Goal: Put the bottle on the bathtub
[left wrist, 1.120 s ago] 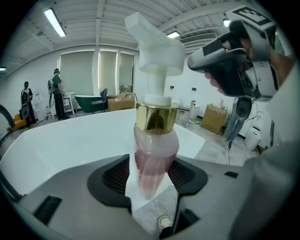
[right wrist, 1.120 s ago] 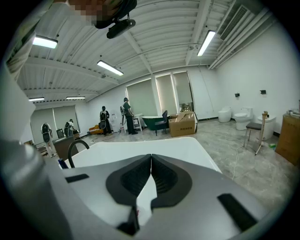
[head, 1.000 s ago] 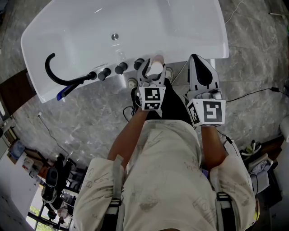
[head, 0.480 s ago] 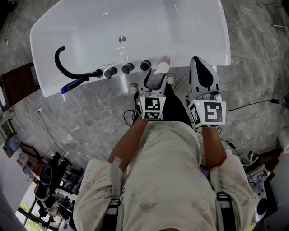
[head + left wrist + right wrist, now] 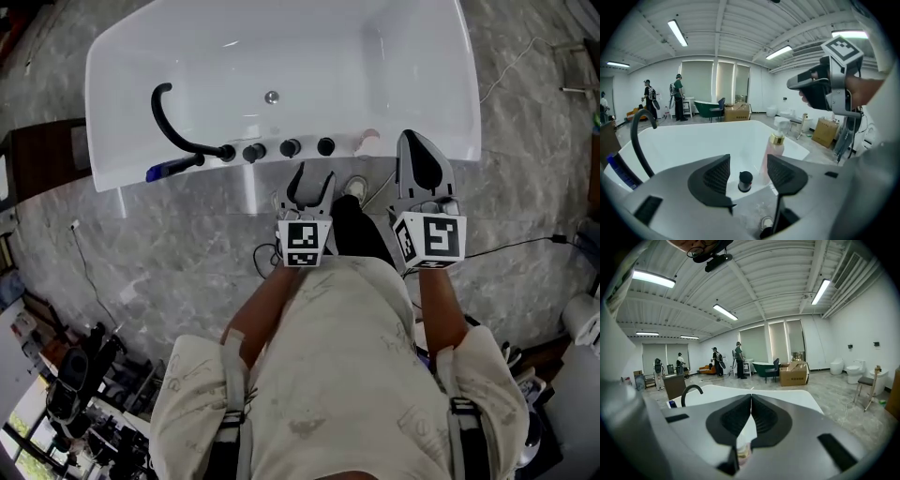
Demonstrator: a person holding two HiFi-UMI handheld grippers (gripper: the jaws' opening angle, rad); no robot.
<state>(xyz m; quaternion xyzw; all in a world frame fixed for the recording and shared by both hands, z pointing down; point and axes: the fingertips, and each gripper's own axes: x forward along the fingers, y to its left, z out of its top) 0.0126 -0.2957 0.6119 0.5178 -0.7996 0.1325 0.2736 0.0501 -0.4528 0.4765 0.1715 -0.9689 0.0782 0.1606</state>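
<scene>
A pink bottle (image 5: 368,139) with a gold collar (image 5: 776,138) stands upright on the near rim of the white bathtub (image 5: 441,84), just right of the black knobs. My left gripper (image 5: 309,186) hangs open a short way back from the rim, nothing between its fingers; in the left gripper view the left gripper (image 5: 747,164) has the bottle beyond its right finger. My right gripper (image 5: 419,161) is shut and empty, held above the floor to the bottle's right. In the right gripper view the right gripper (image 5: 751,399) hides most of the bottle (image 5: 742,452).
Three black knobs (image 5: 289,147) and a black shower hose (image 5: 169,122) with a blue-tipped handset (image 5: 172,169) sit on the tub's near rim. Cables (image 5: 525,244) trail over the grey marble floor. People (image 5: 678,96), boxes (image 5: 793,372) and a toilet (image 5: 854,369) are far off.
My left gripper let go of the bottle and drew back from the tub. The bottle now stands alone on the rim. The right gripper has stayed shut in place.
</scene>
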